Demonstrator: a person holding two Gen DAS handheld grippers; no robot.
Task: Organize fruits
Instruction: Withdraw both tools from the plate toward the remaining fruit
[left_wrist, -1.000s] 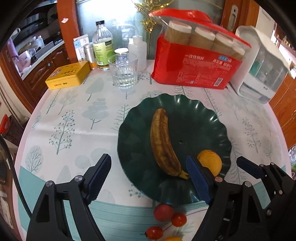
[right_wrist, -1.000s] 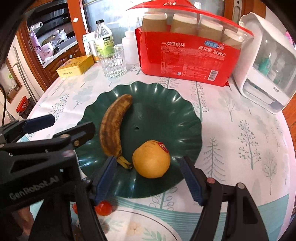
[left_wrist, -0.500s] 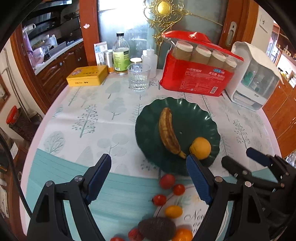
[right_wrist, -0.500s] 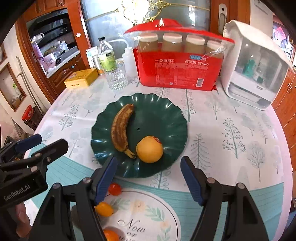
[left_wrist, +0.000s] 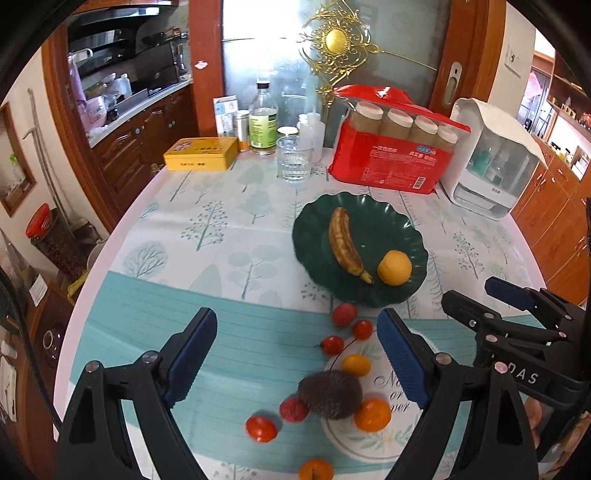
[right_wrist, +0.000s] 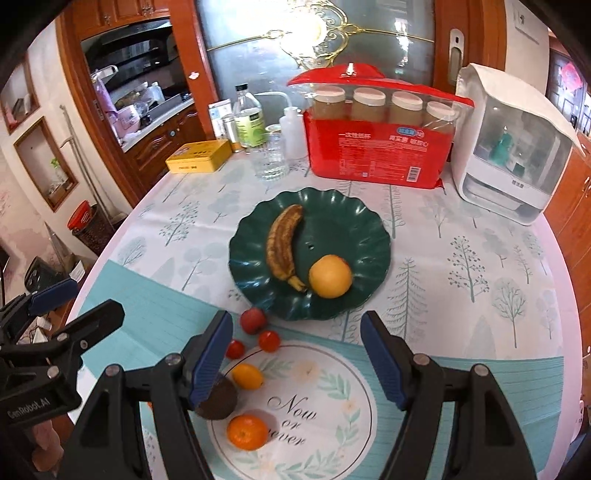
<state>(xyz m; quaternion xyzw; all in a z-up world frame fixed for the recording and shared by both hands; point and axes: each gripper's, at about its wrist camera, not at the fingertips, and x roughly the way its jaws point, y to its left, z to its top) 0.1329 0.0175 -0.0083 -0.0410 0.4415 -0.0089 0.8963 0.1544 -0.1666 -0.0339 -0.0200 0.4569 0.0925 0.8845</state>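
A dark green scalloped plate (left_wrist: 314, 221) (right_wrist: 332, 206) holds a spotted banana (left_wrist: 343, 245) (right_wrist: 282, 245) and a yellow-orange round fruit (left_wrist: 394, 267) (right_wrist: 330, 276). In front of the plate, loose fruit lies on the cloth: a brown fuzzy fruit (left_wrist: 330, 394) (right_wrist: 218, 400), an orange (left_wrist: 373, 415) (right_wrist: 246, 432), a small yellow fruit (left_wrist: 355, 364) (right_wrist: 247, 376), and several small red ones (left_wrist: 343, 315) (right_wrist: 253, 320). My left gripper (left_wrist: 297, 360) hangs above the loose fruit, its jaws opening with nothing between them. My right gripper (right_wrist: 295, 360) is open and empty too.
At the back of the round table stand a red pack of paper cups (left_wrist: 395, 147), a white appliance (left_wrist: 495, 162), a glass (left_wrist: 293, 160), bottles (left_wrist: 263, 122) and a yellow tin (left_wrist: 201, 153). Wooden cabinets flank both sides.
Both grippers have pulled back and risen from the plate, so the loose fruit in front of it has come into view. The banana and round fruit stay on the plate.
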